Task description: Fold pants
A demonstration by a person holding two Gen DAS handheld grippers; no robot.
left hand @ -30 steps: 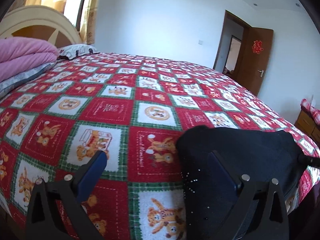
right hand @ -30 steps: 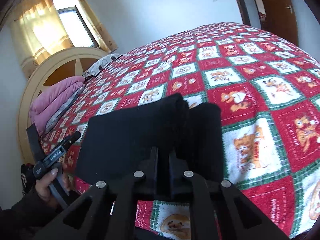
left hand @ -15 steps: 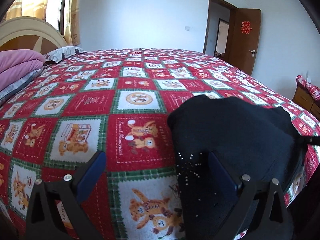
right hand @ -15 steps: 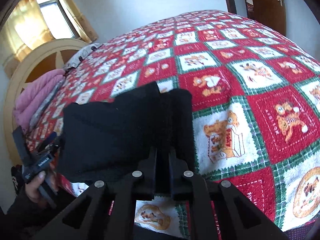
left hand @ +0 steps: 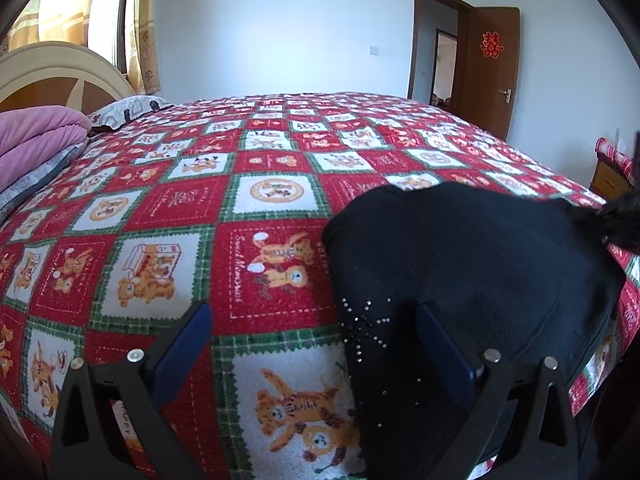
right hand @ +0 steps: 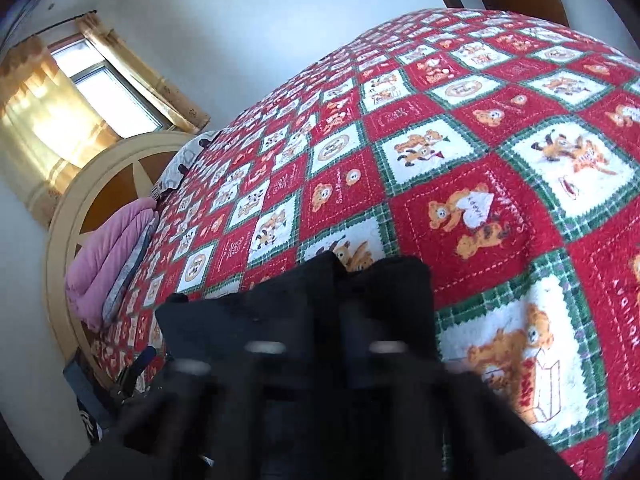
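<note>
The black pants (left hand: 460, 264) lie folded into a compact, roughly rectangular bundle near the front edge of the bed, on a fleecy bedspread (left hand: 256, 168) of red and white squares with green plaid borders and teddy-bear prints. The fabric is matte and soft-looking; a starburst of small silver studs (left hand: 362, 330) marks the panel nearest the left wrist camera.

Left gripper (left hand: 312, 344): jaws spread wide. The flat blue-faced fingers (left hand: 182, 344) stand well apart — one over the bedspread, the other over the studded panel. Contact between that finger and the cloth cannot be confirmed.

Right gripper (right hand: 326, 346): motion-blurred in the right wrist view. Its dark fingers sit close together over a raised ridge of the pants (right hand: 304, 304), apparently pinching it; the blur prevents confirmation. In the left wrist view, the far corner of the bundle (left hand: 622, 220) is drawn up into a bunched point.

Background: a folded pink quilt (left hand: 36, 140) of plush texture — stacked beside a curved cream headboard (left hand: 60, 68). A brown wooden door (left hand: 494, 68) stands open.
</note>
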